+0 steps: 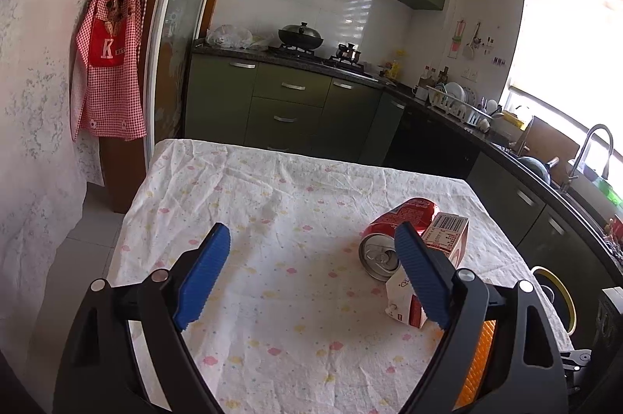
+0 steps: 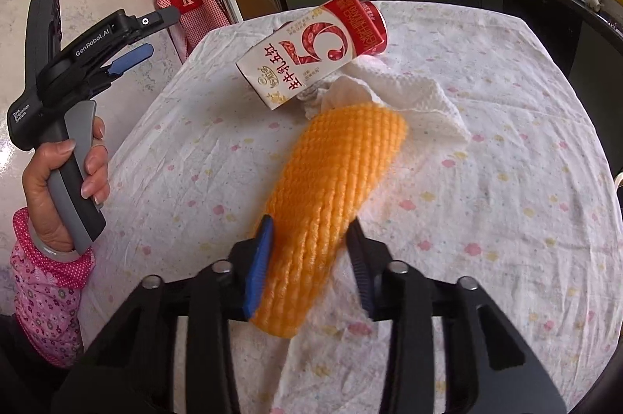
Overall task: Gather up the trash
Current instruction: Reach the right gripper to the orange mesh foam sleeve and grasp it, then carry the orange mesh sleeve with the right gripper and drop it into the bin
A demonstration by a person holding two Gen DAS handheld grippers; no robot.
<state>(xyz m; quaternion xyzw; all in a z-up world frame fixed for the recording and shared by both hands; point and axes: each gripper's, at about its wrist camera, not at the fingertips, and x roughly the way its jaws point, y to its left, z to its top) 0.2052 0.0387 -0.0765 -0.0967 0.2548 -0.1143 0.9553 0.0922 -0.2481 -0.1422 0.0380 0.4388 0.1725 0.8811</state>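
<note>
Trouble could come from the soft orange foam net sleeve (image 2: 331,204): the right hand-held gripper (image 2: 311,262) pinched only its near end, so it might slip out. The left hand-held gripper (image 1: 311,281) stood spread and empty near the surface's (image 1: 272,336) left edge. Milk carton (image 2: 303,52), red can (image 1: 393,235) and paper towel (image 2: 412,99) lay toward the far edge, where a careless swing could knock them.

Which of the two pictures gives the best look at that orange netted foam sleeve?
The right wrist view: the orange foam sleeve lies lengthwise mid-picture, almost whole, its base pinched in the right gripper's jaws. The left wrist view shows only a strip of it behind the left gripper's frame.
</note>
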